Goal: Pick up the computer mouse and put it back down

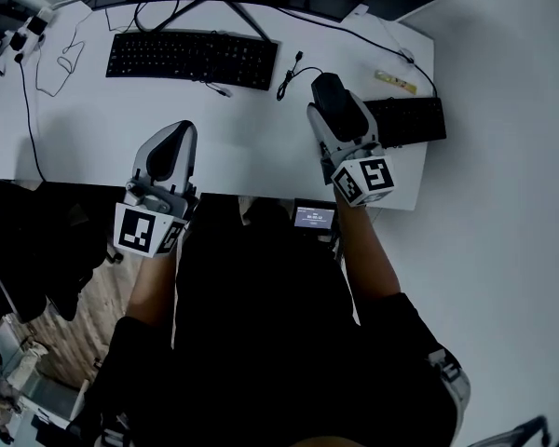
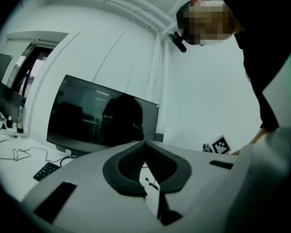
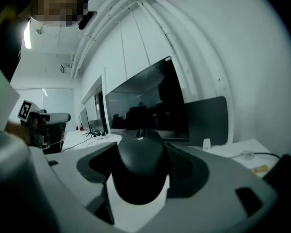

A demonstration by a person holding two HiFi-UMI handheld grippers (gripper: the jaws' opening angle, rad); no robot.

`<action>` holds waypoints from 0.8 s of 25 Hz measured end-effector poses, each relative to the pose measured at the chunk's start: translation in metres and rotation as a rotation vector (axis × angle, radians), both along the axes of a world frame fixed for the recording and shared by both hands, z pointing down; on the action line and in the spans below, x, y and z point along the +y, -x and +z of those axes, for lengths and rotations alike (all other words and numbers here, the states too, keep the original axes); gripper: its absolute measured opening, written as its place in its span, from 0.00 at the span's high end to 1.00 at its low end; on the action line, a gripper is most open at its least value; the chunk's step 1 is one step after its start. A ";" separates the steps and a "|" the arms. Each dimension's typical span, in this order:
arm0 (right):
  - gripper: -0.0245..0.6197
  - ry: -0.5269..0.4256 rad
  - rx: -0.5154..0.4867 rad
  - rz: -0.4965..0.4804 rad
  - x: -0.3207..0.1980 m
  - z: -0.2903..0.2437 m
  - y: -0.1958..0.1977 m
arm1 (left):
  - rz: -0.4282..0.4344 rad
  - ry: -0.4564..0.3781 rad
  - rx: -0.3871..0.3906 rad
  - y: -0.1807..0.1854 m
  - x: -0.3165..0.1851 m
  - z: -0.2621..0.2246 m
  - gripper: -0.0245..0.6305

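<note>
Fingers of my right gripper are clamped on the flanks of the computer mouse, which sits at the right side of the desk, just beside a small dark keyboard. I can't tell whether it has cleared the surface. I judge this the grasp-and-lift step. Next I'd raise it straight, keep it level, then lower it onto bare desk and release. My left gripper hangs over the near edge, tips together on nothing. I count one mouse, two grippers and two keyboards, the larger keyboard farther back.
</note>
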State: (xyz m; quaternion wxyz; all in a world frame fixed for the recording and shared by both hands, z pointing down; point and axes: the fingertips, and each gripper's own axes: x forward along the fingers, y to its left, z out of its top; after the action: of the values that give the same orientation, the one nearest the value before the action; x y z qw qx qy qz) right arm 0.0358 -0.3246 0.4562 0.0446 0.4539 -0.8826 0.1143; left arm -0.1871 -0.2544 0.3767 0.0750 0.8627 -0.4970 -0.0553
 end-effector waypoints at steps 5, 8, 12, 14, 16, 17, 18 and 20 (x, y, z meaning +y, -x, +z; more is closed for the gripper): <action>0.49 0.120 0.055 -0.045 0.023 0.052 0.016 | 0.015 0.032 -0.003 -0.001 -0.004 0.016 0.97; 0.48 0.147 0.090 -0.055 0.029 0.071 0.020 | 0.028 0.047 0.005 -0.006 -0.006 0.023 0.97; 0.49 0.190 0.123 -0.064 0.036 0.097 0.026 | 0.027 0.093 0.009 -0.012 0.004 0.049 0.97; 0.48 0.207 0.151 -0.080 0.040 0.110 0.030 | 0.030 0.118 0.015 -0.016 0.011 0.064 0.97; 0.48 0.224 0.186 -0.097 0.044 0.125 0.034 | 0.047 0.141 0.017 -0.021 0.015 0.075 0.97; 0.48 0.238 0.204 -0.104 0.046 0.132 0.035 | 0.059 0.153 0.018 -0.025 0.017 0.080 0.97; 0.49 0.255 0.221 -0.108 0.049 0.139 0.035 | 0.070 0.164 0.020 -0.028 0.019 0.084 0.97; 0.49 0.280 0.259 -0.112 0.054 0.151 0.035 | 0.085 0.174 0.031 -0.034 0.022 0.091 0.97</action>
State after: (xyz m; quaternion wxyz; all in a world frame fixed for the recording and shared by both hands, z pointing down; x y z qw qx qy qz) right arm 0.0005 -0.2708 0.6071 0.2269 0.4042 -0.8689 0.1738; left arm -0.1530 -0.2326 0.4674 0.1598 0.8724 -0.4615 -0.0221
